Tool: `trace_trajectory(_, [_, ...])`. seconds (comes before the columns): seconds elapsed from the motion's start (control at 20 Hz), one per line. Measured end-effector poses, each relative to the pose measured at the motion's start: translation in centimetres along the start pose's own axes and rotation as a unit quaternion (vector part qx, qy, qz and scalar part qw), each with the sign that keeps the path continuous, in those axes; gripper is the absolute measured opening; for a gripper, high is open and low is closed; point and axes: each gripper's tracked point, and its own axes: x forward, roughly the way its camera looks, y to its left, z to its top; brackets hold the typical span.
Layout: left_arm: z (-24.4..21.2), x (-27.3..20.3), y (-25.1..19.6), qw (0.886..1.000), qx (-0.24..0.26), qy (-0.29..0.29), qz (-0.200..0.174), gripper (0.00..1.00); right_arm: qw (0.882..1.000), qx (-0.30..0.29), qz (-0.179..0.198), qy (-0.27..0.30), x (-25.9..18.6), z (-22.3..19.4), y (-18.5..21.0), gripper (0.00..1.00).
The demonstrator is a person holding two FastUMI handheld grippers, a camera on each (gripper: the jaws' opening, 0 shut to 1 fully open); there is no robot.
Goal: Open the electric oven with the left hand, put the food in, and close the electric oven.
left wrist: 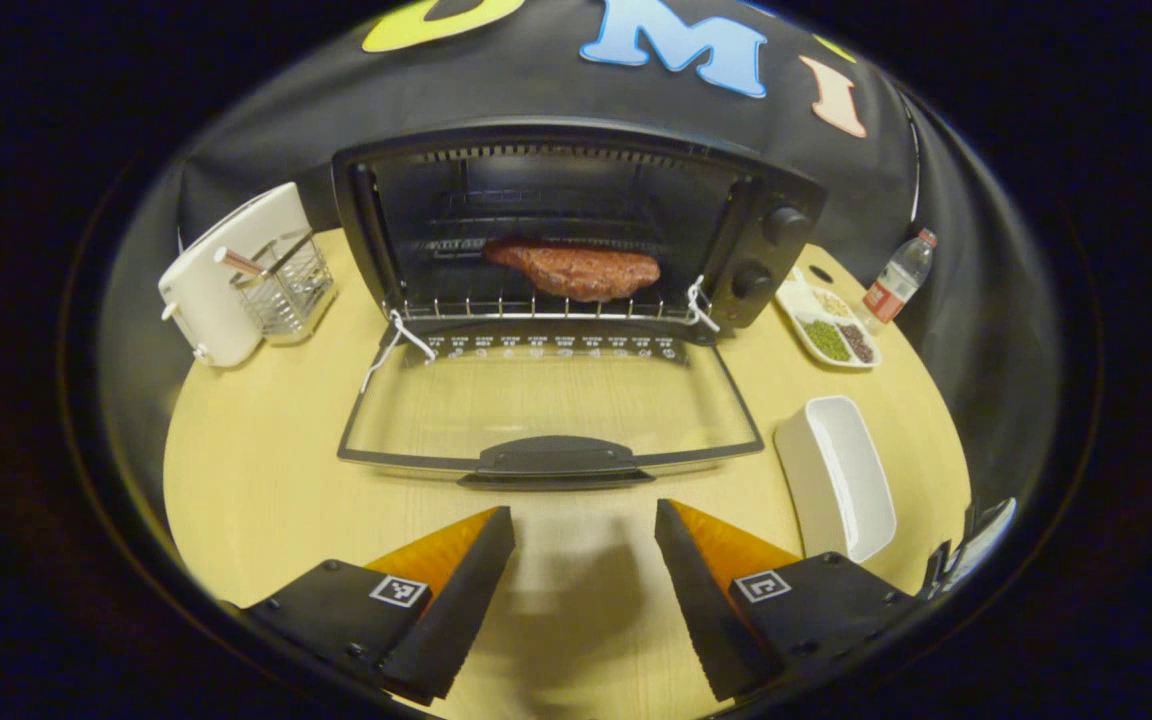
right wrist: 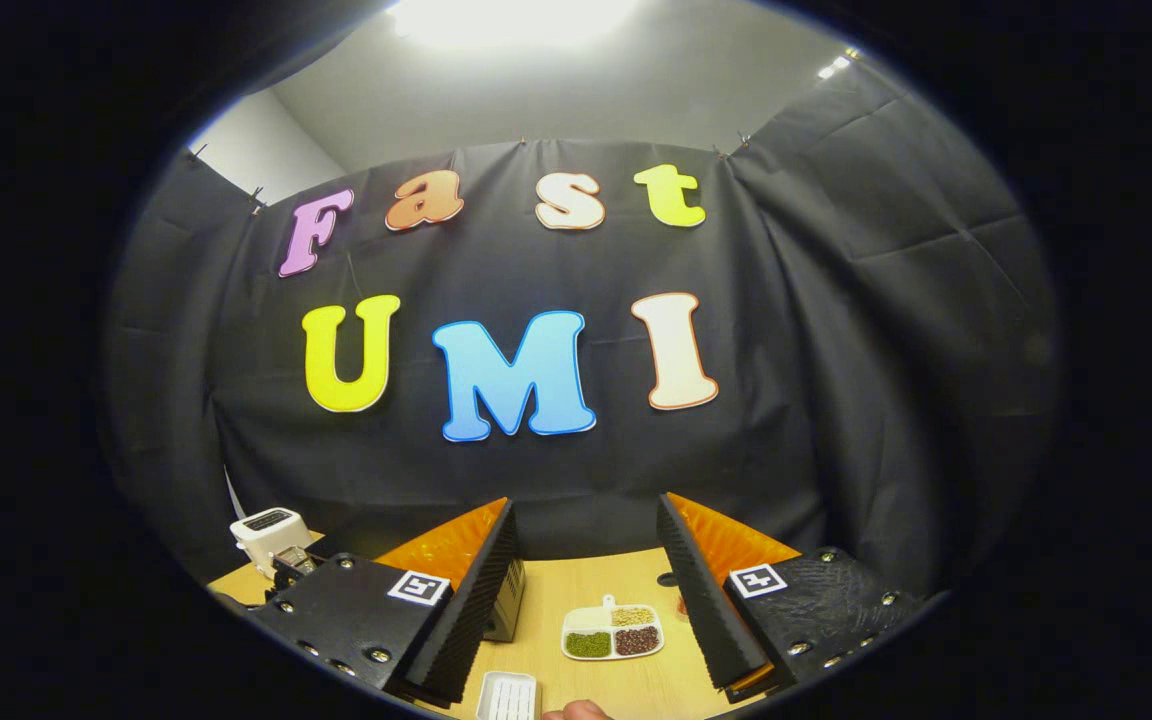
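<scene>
The black electric oven [left wrist: 576, 200] stands at the back of the wooden table with its glass door [left wrist: 551, 405] folded flat down toward me. A reddish-brown piece of meat [left wrist: 576, 270] lies on the wire rack inside. My left gripper [left wrist: 584, 580] hovers open over the table just in front of the door's dark handle [left wrist: 556, 458], holding nothing. My right gripper [right wrist: 586, 590] is raised and open, empty, facing the booth's wall; a corner of the oven [right wrist: 506, 600] peeks out behind its left finger.
A white toaster [left wrist: 221, 275] and a wire holder [left wrist: 286, 285] stand left of the oven. Right of it lie a divided dish of beans [left wrist: 829, 325], a plastic bottle [left wrist: 898, 278] and an empty white rectangular dish [left wrist: 836, 475]. A fingertip [right wrist: 576, 711] shows at the bottom.
</scene>
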Motion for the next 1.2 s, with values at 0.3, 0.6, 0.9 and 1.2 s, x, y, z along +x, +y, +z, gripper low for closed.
trace_trajectory(0.3, [-0.4,2.4,0.6,1.0,0.006,0.029,0.005,0.96,1.0,-0.021,-0.011,-0.006,-0.1,0.5,-0.8,0.87])
trace_trajectory(0.6, [-0.1,3.5,1.1,0.998,0.02,0.048,0.021,0.99,1.0,-0.025,-0.011,0.001,-0.1,0.3,-0.8,0.87])
trace_trajectory(0.9, [0.1,3.4,1.0,0.998,0.014,0.052,0.02,0.95,0.999,-0.033,0.003,0.003,0.5,0.3,0.1,0.87])
trace_trajectory(1.2, [0.9,1.5,0.8,0.999,0.013,0.032,0.011,0.95,0.999,-0.033,0.017,0.002,0.7,0.6,1.1,0.87])
